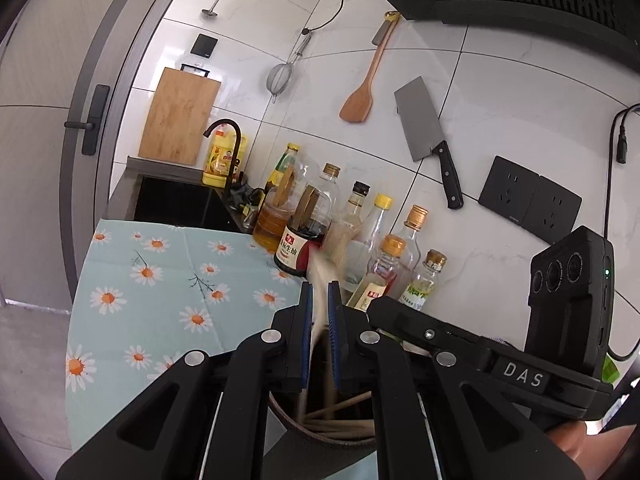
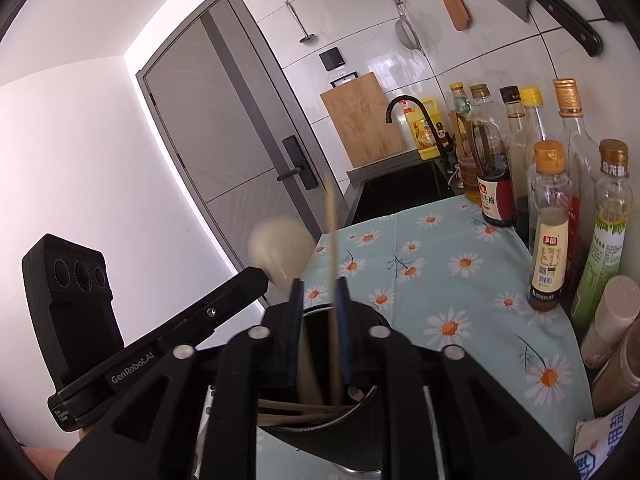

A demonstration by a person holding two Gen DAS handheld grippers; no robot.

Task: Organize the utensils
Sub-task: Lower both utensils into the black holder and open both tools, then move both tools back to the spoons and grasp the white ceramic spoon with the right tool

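A dark round utensil holder (image 1: 294,426) stands on the daisy tablecloth right under both grippers, with several wooden chopsticks (image 1: 340,426) lying inside; it also shows in the right wrist view (image 2: 360,414). My left gripper (image 1: 320,294) hovers over it, its jaws narrowly parted around a pale, blurred utensil (image 1: 322,280). In the right wrist view that utensil is a pale spoon (image 2: 280,248). My right gripper (image 2: 319,292) is narrowly parted around a blurred upright chopstick (image 2: 332,240) whose lower end reaches into the holder.
Several oil and sauce bottles (image 2: 550,224) line the wall to the right. The daisy tablecloth (image 1: 160,280) covers the counter. A sink with a black tap (image 1: 224,136) lies beyond. A cleaver (image 1: 424,128), wooden spatula (image 1: 360,100), strainer and cutting board (image 1: 176,116) hang on the tiles.
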